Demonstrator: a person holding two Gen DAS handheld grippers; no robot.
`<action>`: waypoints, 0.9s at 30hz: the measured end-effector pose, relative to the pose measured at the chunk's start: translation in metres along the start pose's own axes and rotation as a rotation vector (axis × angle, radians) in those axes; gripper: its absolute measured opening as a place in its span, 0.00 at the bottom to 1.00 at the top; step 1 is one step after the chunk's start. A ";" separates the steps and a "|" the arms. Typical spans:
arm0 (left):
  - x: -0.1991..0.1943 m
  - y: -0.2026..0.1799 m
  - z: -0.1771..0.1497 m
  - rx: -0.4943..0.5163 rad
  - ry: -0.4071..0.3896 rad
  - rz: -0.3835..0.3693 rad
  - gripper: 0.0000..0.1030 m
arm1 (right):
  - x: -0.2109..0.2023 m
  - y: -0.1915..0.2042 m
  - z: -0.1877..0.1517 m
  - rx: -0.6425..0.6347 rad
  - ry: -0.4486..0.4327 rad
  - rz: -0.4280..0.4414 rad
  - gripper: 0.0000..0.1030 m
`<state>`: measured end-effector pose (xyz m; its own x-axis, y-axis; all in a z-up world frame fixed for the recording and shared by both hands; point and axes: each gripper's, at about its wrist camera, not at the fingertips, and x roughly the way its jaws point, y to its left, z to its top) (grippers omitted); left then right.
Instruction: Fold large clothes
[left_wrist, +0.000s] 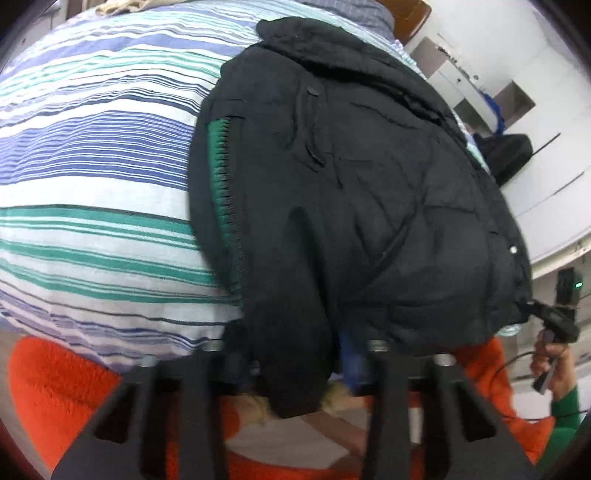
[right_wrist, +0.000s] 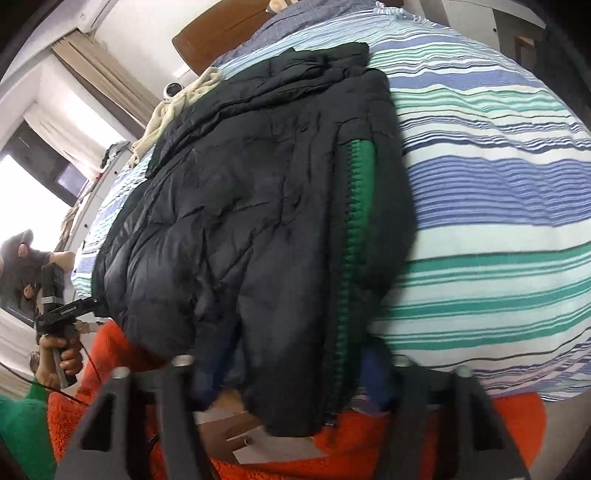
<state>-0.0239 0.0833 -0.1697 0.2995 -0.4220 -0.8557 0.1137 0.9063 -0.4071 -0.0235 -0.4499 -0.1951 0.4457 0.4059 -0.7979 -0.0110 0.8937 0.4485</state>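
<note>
Black padded jacket, green zipper lining showing, lies on striped bedding with its hem hanging over the bed's near edge. Left gripper: jaws narrowed on the hem, fabric between the fingers. Right gripper: likewise pinching hem fabric. Orange fleece below the edge.

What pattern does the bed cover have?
The bed cover has blue, green and white stripes; clearest in the right wrist view.

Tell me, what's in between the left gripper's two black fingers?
A fold of the black puffy quilted jacket, pinched there; the left wrist view shows it.
</note>
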 end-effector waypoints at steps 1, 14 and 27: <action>-0.006 -0.001 0.001 -0.007 0.001 -0.008 0.22 | -0.003 -0.001 0.002 0.007 0.004 0.014 0.29; -0.056 -0.016 0.005 0.035 -0.017 -0.012 0.16 | -0.067 0.034 0.022 -0.062 -0.036 0.113 0.17; -0.145 -0.022 -0.042 0.039 0.124 -0.058 0.15 | -0.138 0.051 -0.031 0.076 0.124 0.288 0.15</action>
<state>-0.1099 0.1239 -0.0503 0.1725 -0.4711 -0.8650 0.1651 0.8796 -0.4461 -0.1137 -0.4543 -0.0750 0.3212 0.6642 -0.6750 -0.0518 0.7240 0.6878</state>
